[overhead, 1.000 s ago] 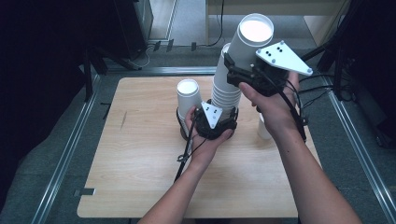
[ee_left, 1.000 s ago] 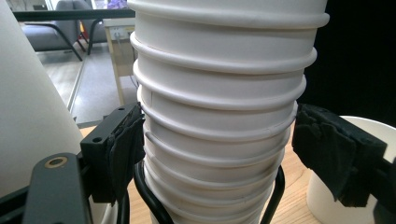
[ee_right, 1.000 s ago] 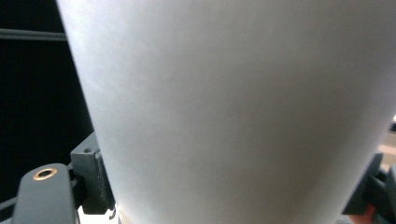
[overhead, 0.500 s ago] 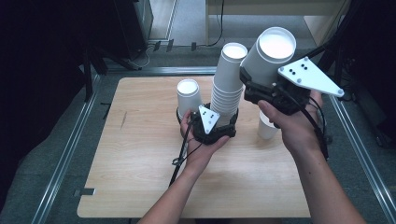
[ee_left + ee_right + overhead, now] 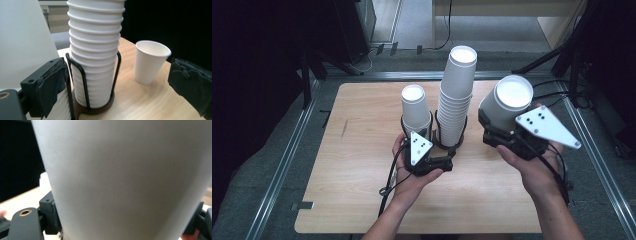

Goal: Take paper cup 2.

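A tall stack of white paper cups [image 5: 456, 97] [image 5: 95, 50] stands in a black wire holder [image 5: 83, 77] mid-table. A shorter stack [image 5: 415, 106] stands in its own holder just left of it. My left gripper [image 5: 434, 142] [image 5: 120, 85] sits in front of the holders. Its jaws have just been opening and stand wide, pressing on nothing. My right gripper [image 5: 498, 131] is shut on a single white paper cup [image 5: 511, 97] [image 5: 120, 177], held upright above the table right of the tall stack. Another lone cup [image 5: 150, 61] stands on the table beyond.
The wooden table [image 5: 357, 165] has metal rails along its left side [image 5: 287, 160] and right side [image 5: 597, 150]. Cables trail from both grippers over the front of the table. Dark equipment stands behind the far edge.
The right gripper carried its cup from the top of the tall stack rightward and down. The left gripper opened, let go of the holder and drew back toward the person.
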### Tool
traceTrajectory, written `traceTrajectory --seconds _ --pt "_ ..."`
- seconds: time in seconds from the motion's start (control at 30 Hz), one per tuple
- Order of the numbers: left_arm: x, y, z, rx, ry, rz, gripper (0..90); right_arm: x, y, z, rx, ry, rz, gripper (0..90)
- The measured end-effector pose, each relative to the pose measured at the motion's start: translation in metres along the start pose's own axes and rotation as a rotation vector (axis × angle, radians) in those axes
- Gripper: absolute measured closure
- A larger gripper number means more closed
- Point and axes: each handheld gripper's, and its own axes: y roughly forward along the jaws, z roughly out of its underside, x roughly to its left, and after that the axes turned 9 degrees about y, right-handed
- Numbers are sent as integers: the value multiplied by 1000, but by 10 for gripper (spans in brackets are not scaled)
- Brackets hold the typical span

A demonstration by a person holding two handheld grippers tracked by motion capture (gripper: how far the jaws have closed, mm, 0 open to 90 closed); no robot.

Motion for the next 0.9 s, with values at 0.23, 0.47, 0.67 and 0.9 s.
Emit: traceTrajectory --seconds 0.23,0.47,0.67,0.9 --pt "0 -26 6 1 24 25 19 6 -3 43 62 -11 -12 170" --pt "1 -48 14 10 20 59 20 14 -4 73 103 -34 -44 169" --pt "0 -59 19 17 40 108 20 29 -2 107 158 -67 -96 166" --pt "-4 -68 21 -5 52 176 20 39 -1 128 193 -96 -134 164"
